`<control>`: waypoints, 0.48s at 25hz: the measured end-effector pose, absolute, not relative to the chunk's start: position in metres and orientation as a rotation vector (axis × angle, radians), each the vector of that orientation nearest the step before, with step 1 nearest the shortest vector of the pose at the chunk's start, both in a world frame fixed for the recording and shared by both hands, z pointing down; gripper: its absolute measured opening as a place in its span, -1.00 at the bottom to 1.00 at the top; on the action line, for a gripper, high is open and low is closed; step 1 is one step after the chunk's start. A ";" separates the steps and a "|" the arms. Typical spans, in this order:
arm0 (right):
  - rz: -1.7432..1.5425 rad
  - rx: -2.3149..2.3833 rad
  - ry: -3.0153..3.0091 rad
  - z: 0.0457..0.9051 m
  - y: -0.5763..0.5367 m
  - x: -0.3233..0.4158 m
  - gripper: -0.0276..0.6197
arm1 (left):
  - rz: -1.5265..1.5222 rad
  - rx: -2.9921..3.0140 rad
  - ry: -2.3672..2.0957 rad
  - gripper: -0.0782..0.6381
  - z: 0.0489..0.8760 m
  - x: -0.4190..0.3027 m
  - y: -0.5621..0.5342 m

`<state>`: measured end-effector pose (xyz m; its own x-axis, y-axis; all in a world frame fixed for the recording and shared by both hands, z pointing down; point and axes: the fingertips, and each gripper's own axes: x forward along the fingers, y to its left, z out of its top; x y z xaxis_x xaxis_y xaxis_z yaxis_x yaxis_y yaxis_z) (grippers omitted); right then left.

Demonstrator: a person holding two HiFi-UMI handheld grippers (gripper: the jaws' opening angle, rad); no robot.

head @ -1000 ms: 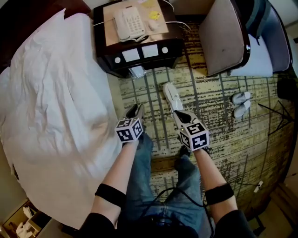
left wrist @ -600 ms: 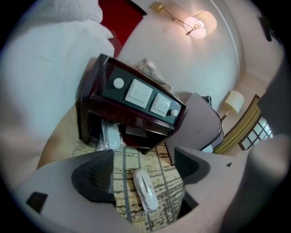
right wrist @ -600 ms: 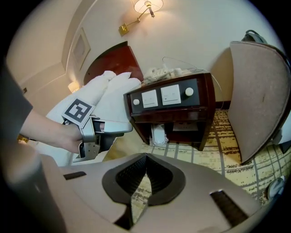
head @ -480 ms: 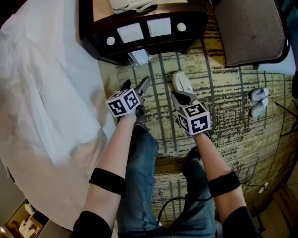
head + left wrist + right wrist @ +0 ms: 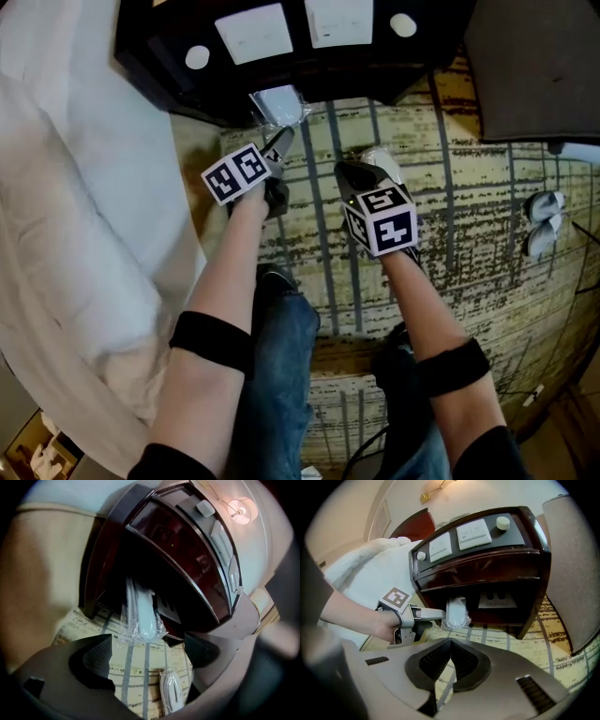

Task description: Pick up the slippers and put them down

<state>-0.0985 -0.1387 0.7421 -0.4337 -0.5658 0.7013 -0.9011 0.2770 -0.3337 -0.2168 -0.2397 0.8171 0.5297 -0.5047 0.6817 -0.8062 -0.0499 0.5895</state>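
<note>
Left claw (image 5: 147, 652) is hanging spread, jaws just opening, nothing between them; white plastic-wrapped slippers (image 5: 140, 616) are poking from under the dark wooden bedside counter (image 5: 187, 564) ahead. Right claw (image 5: 450, 657) is sitting pressed together. Best: straddling the pack's near end before squeezing.

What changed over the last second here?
The left gripper and right gripper came down toward the wrapped slippers under the nightstand. The left's jaws have just been opening, nothing between them yet. The right stayed shut; the slippers stayed put.
</note>
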 end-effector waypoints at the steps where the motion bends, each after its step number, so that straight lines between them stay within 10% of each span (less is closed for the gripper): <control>1: 0.998 1.322 -2.108 0.750 -0.144 -0.101 -0.91 | 0.345 1.702 -1.109 0.56 0.825 -0.216 -0.245; 12: 1.091 1.374 -2.138 0.823 -0.160 -0.114 -0.91 | 0.268 1.735 -1.021 0.69 0.895 -0.201 -0.283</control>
<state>-0.1139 -0.1602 0.8231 -0.4538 -0.5962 0.6623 -0.8861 0.2231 -0.4063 -0.2006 -0.2830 0.8947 0.6102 -0.5018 0.6131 -0.7382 -0.0792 0.6699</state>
